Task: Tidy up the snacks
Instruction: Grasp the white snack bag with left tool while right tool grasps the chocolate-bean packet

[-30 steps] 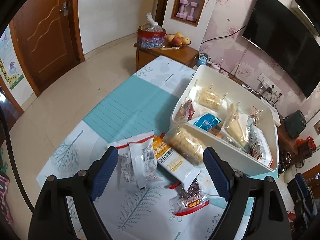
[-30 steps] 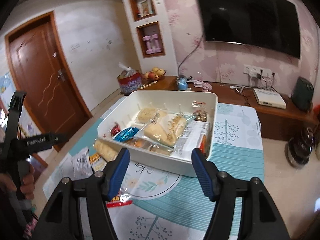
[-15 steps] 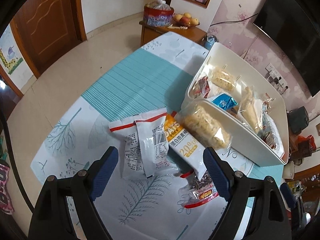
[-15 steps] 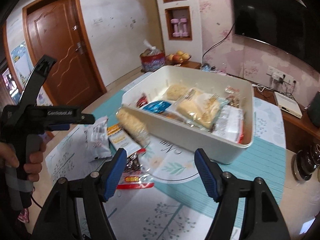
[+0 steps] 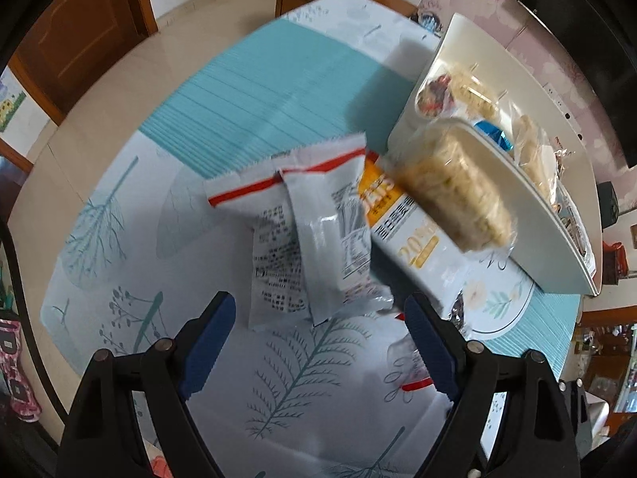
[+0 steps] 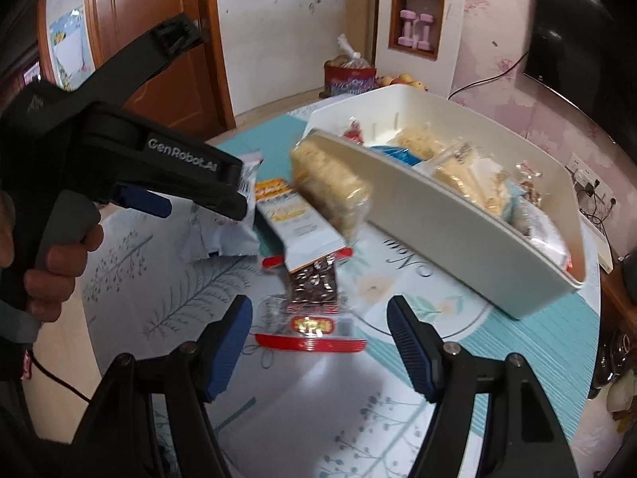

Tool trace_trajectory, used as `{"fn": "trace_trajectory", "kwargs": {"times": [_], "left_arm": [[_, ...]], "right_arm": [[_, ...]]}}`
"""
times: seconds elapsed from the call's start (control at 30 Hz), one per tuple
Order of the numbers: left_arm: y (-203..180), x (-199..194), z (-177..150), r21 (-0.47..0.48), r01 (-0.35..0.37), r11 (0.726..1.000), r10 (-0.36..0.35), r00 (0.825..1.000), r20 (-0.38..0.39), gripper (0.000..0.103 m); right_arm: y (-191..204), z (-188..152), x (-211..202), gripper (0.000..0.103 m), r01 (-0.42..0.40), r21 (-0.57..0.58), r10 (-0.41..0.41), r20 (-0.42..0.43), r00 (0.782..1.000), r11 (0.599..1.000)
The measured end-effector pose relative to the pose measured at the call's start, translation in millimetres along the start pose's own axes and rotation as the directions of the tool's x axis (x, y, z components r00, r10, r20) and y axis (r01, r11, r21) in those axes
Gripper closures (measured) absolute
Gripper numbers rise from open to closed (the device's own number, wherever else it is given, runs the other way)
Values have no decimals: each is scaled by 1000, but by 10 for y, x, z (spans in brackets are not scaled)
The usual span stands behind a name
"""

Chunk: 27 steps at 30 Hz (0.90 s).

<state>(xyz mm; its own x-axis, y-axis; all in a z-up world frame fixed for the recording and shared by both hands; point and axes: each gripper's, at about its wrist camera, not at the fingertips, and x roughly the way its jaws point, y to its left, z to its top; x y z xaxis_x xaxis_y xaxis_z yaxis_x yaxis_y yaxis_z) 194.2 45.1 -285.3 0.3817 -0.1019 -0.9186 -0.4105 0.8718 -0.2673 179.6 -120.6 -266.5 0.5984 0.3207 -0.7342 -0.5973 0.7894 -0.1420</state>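
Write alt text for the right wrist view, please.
An open tool hovers over a red-edged snack pack on a leaf-print tablecloth. Behind it, more packs lie beside a white bin of snacks; at left, a hand holds the other tool.

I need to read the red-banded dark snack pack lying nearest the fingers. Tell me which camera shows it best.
Use the right wrist view: the red-banded dark snack pack lies whole on the tablecloth, just ahead of the open right gripper. In the left wrist view only slivers of it show, mostly hidden behind the left gripper fingers.
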Motion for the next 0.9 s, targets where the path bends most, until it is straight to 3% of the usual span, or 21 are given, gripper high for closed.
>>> {"fn": "trace_trajectory", "kwargs": {"times": [0.67, 0.9], "left_arm": [[229, 460, 217, -34, 91, 995, -96, 980, -172, 17], [169, 563, 351, 5, 97, 995, -94, 974, -205, 17]], "right_arm": [[207, 113, 711, 30, 164, 26, -159, -130, 979, 986], [136, 144, 785, 30, 166, 57, -156, -150, 976, 984]]}}
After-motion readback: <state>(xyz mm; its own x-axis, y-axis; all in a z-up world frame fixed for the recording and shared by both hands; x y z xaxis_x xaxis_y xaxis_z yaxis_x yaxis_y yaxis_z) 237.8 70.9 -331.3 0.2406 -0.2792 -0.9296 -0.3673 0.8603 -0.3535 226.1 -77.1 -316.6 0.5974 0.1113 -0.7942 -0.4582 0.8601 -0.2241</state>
